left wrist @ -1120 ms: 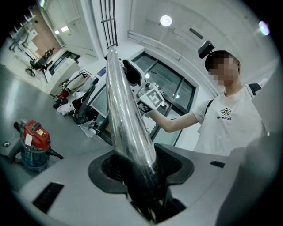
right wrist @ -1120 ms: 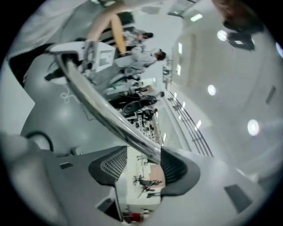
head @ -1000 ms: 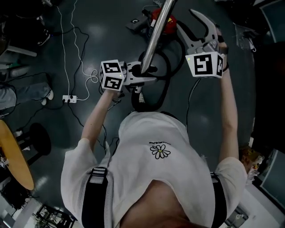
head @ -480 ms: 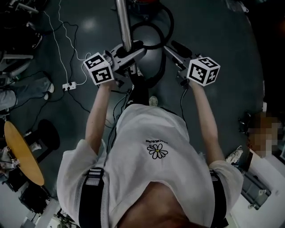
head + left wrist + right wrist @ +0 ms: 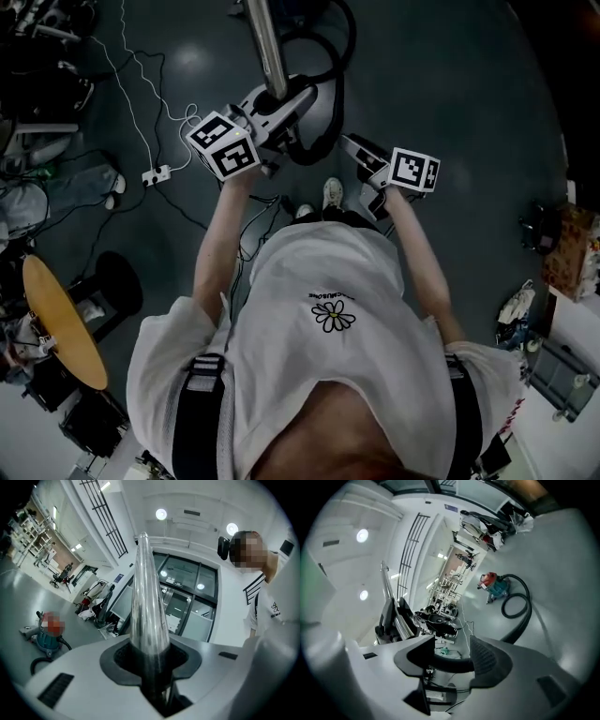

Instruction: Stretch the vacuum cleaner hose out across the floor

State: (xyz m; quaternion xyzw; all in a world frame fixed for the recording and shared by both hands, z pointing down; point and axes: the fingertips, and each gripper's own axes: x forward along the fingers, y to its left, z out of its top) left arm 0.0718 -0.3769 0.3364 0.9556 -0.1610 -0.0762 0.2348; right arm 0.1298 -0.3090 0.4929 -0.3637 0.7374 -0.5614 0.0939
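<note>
The left gripper (image 5: 151, 656) has just been closing its jaws and squeezes the shiny metal tube (image 5: 146, 602). The right gripper (image 5: 450, 656) has its jaws apart. The black hose (image 5: 518, 627) runs just behind them and curls over the floor (image 5: 562, 559) to the vacuum cleaner (image 5: 493, 587).

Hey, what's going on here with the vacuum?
A person is handling a vacuum cleaner with a gripper in each hand. The left gripper has just been closing its jaws on the metal wand, which stands between them. The right gripper is open; the black hose runs across its jaw gap, unclamped. The hose lies looped on the floor, not stretched out.
</note>
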